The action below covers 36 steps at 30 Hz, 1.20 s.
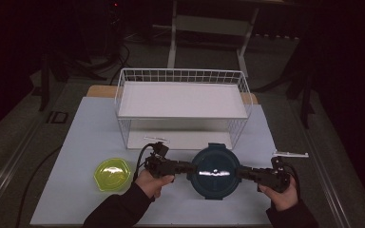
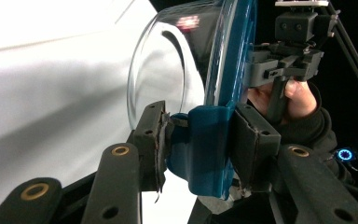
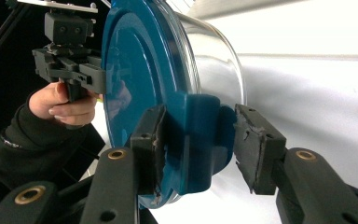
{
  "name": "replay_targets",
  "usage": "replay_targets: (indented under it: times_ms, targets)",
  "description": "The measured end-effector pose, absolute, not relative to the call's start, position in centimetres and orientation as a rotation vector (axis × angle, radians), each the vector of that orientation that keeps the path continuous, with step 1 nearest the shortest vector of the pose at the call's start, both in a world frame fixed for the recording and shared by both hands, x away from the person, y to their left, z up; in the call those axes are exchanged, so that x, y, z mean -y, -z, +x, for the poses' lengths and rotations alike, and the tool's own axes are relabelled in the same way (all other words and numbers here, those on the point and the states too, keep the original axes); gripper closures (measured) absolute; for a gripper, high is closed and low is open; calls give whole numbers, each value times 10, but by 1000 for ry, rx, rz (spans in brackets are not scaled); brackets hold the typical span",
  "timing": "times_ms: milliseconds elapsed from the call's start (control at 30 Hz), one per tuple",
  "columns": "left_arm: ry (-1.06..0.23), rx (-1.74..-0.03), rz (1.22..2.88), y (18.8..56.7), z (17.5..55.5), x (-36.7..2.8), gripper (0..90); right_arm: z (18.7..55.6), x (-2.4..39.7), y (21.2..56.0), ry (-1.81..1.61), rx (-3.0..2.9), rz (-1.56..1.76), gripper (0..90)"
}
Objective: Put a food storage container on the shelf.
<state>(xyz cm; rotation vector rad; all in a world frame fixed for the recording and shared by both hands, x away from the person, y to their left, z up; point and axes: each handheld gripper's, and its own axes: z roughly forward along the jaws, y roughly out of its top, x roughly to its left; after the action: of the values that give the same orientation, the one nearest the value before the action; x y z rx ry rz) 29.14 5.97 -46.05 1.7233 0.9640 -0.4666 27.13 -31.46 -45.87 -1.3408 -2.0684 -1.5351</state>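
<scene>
A round glass container with a blue lid [image 1: 215,172] hangs between two hand-held grippers just in front of the white wire rack [image 1: 182,105], the landmark for everything here. The left hand-held gripper [image 1: 190,168] grips the lid's clip on the side toward the yellow-green bowl [image 1: 112,174]; the right hand-held gripper [image 1: 240,172] takes the opposite clip. In the left gripper view, both pads of that gripper [image 2: 196,148] press on the blue latch, jaws partway closed around it. In the right gripper view, one pad of the right gripper [image 3: 200,144] sits against the latch while the other appears to stand just off it, so whether that grip is firm cannot be told. The line from gripper to gripper runs parallel to the rack's front edge, with the container at its middle, equally near both hands. The rack's lower shelf opening lies directly beyond the container, away from the person; any move into it would seem to need both hands advancing together over the tabletop [image 1: 76,142].
</scene>
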Motion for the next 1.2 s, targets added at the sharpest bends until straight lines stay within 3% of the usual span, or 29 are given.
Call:
replay_targets:
  times_ms: [767, 1200]
  targets:
    - [316, -940, 1674, 380, 309, -96, 581, 311, 280, 382, 1694, 2086, -1223, 555]
    - [261, -967, 1610, 348, 336, -120, 580, 353, 255, 343, 1733, 2099, -1193, 555]
